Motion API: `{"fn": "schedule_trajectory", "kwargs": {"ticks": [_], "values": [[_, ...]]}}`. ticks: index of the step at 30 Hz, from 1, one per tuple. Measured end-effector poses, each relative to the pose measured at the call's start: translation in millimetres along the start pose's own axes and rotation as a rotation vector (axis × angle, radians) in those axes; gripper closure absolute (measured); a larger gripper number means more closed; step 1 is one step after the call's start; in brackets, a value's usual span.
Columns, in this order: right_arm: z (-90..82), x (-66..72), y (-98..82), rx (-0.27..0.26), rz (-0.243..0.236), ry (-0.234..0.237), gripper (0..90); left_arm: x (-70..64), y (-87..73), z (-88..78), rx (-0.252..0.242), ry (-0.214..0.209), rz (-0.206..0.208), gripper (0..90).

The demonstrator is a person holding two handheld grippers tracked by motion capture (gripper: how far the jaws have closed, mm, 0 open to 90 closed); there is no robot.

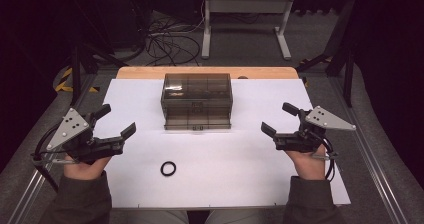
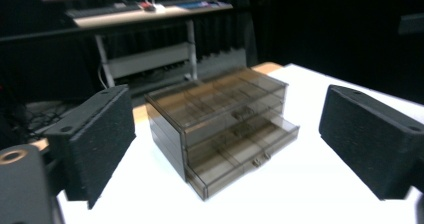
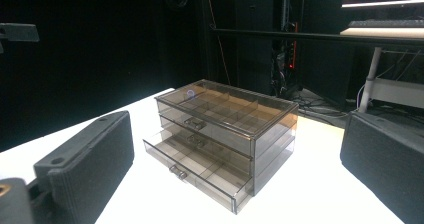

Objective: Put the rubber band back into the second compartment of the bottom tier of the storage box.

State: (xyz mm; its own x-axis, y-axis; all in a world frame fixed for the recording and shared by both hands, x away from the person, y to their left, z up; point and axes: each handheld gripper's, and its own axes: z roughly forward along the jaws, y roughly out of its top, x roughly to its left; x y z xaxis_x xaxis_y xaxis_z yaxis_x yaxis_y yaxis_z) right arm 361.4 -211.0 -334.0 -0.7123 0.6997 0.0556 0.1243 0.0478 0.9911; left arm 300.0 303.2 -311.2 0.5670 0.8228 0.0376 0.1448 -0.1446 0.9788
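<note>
The right gripper (image 3: 240, 184) looks along its two black foam-faced jaws, spread wide with nothing between them; past them a smoky clear drawer box (image 3: 225, 134) stands on the white table (image 3: 310, 194), well apart from the jaws; its bottom drawer (image 3: 195, 171) is pulled partly out, the upper ones look closed, though glare makes that hard to judge; a dark room lies behind.
</note>
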Motion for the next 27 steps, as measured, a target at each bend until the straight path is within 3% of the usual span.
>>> {"fn": "schedule_trajectory", "kwargs": {"ticks": [5, 15, 27], "values": [[-0.1, -0.2, -0.1, 0.003, 0.000, -0.002, 1.4, -1.6, -2.8, 8.0, 0.085, -0.041, 0.026, 14.6], [-2.5, -0.8, 0.5, -0.001, 0.002, -0.013, 1.7, -6.0, -12.2, 24.3, 0.216, -0.075, 0.049, 28.6], [-3.8, -1.9, 0.6, 0.000, 0.004, -0.022, 1.9, -11.4, -23.2, 39.1, 0.360, -0.104, 0.098, 37.1]]}}
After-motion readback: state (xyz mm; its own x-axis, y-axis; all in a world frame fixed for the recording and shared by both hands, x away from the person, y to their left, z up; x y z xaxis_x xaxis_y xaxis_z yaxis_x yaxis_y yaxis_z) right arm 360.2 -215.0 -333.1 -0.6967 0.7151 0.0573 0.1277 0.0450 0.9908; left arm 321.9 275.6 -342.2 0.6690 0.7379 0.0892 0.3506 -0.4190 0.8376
